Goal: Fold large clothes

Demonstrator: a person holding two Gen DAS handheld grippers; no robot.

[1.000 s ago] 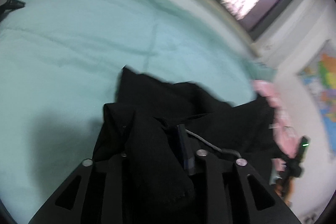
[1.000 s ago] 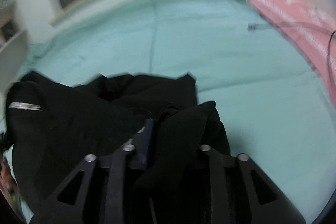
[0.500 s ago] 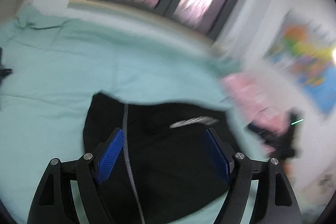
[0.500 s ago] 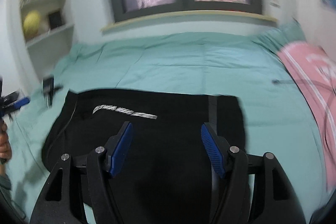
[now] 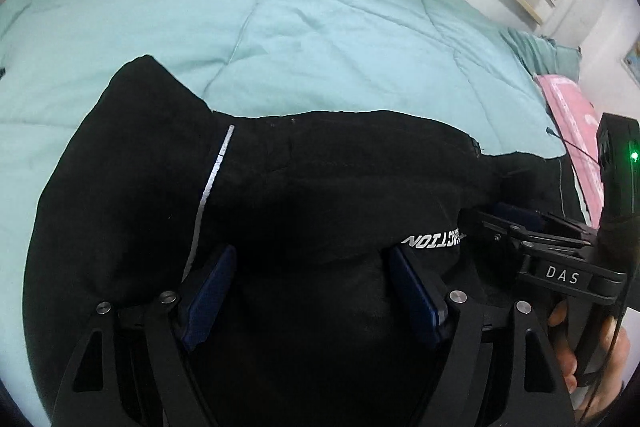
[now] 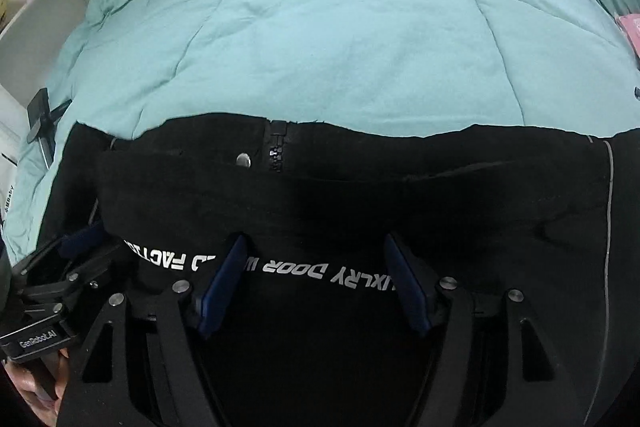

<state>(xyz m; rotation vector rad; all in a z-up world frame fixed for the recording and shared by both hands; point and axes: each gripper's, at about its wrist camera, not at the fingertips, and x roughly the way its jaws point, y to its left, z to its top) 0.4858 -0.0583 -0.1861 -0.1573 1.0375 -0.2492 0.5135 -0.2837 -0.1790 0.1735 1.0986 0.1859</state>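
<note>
My left gripper (image 5: 312, 291) hangs with its blue pads spread apart above the black garment (image 5: 320, 187), pinching nothing. My right gripper (image 6: 316, 279) is likewise parted over the same cloth. The garment lies folded at the near edge of the teal quilt (image 6: 340, 27). Only the right view shows its zipper (image 6: 276, 147), snap and the full white lettering (image 6: 280, 265); only the left shows the pink bedding (image 5: 572, 107) at the quilt's far right edge.

Black garment (image 5: 320, 195) folded flat on bed
</note>
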